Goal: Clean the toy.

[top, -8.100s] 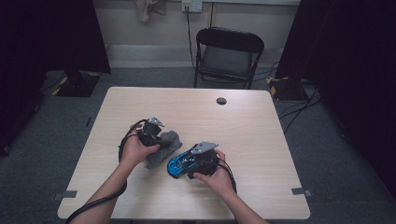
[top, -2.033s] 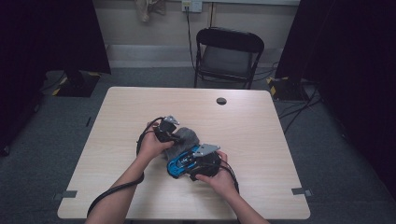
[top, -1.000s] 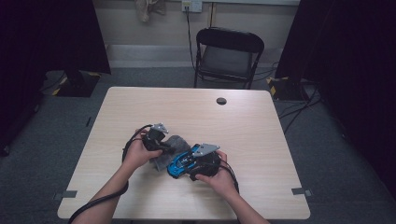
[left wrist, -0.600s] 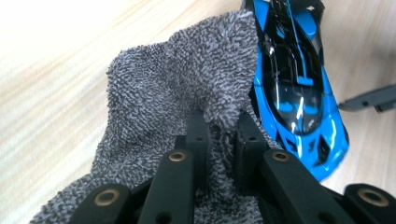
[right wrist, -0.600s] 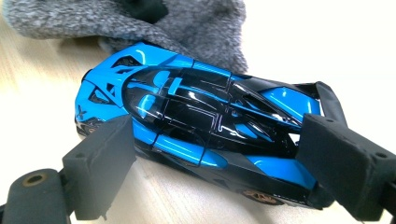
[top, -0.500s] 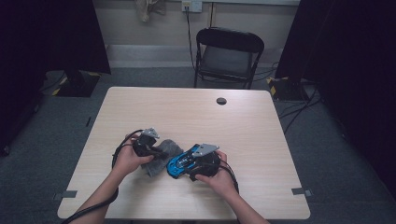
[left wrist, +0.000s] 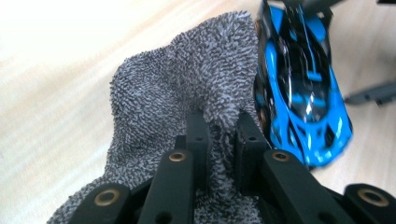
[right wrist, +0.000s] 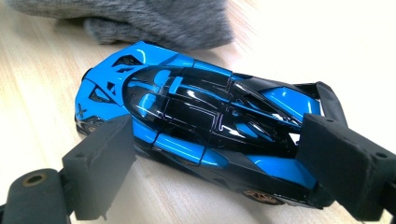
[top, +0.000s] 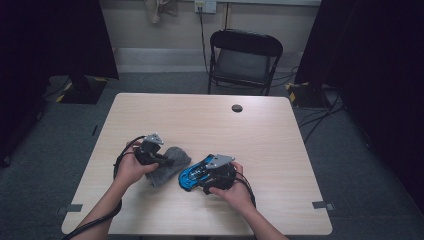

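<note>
A grey fluffy cloth (top: 172, 167) lies on the wooden table (top: 210, 125), left of a blue and black toy car (top: 187, 179). My left gripper (top: 169, 161) is shut on a fold of the cloth (left wrist: 187, 84), which bunches up between the two jaws of the left gripper (left wrist: 222, 135). The car (left wrist: 299, 88) sits just beside the cloth's edge. My right gripper (top: 199, 176) holds the car (right wrist: 201, 116) on the tabletop. The right gripper (right wrist: 219, 163) has one pad against the car's side and the other at its tail. The cloth (right wrist: 140, 18) lies just beyond the car's nose.
A black folding chair (top: 245, 55) stands behind the table's far edge. A small dark round cap (top: 237, 108) sits in the tabletop near that edge. Cables trail from both grippers toward the person. Bare wood stretches across the far half and the right side.
My left gripper has pulled the cloth leftward, off and away from the car. The right gripper and the car have stayed put.
</note>
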Available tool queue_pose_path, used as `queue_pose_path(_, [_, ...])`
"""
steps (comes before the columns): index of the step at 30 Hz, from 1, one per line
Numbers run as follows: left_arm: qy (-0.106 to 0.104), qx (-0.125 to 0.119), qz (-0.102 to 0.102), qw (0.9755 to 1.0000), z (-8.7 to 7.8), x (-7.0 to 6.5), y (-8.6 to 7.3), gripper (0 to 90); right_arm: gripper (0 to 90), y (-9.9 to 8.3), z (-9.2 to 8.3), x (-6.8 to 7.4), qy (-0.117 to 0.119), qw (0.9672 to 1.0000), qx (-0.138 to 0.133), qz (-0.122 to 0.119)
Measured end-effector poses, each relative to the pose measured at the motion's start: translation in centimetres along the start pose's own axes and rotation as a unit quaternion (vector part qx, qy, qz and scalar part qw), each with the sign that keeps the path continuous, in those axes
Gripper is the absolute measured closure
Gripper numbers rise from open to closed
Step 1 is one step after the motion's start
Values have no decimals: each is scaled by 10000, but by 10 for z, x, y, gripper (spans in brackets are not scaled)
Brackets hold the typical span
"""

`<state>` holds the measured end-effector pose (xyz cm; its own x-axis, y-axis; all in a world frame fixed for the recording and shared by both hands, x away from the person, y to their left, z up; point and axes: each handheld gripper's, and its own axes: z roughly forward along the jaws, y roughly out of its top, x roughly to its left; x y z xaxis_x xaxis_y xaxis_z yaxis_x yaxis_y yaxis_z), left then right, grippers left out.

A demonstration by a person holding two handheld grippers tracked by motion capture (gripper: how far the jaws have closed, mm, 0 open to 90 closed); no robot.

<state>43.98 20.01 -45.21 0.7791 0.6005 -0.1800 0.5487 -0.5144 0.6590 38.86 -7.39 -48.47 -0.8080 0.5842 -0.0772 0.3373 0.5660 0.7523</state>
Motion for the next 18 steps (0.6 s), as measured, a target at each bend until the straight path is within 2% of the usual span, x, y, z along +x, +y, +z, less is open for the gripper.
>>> queue_pose_path(5, [178, -223, -110, 9995, 13, 1, 18, 790, 109, 0, 0, 0, 0, 10000, -3, -3])
queue_pose_path(8, [241, -146, 38, 9996, 25, -1, 30, 790, 108, -1, 0, 0, -11, 10000, -15, -4])
queue_pose_path(12, [182, -93, 117, 9997, 42, -4, 43, 789, 108, -1, 0, 1, -27, 10000, -13, -42])
queue_pose_path(18, [199, 47, 300, 9993, 62, -8, 55, 789, 109, -1, -1, -1, -18, 10000, -19, -21])
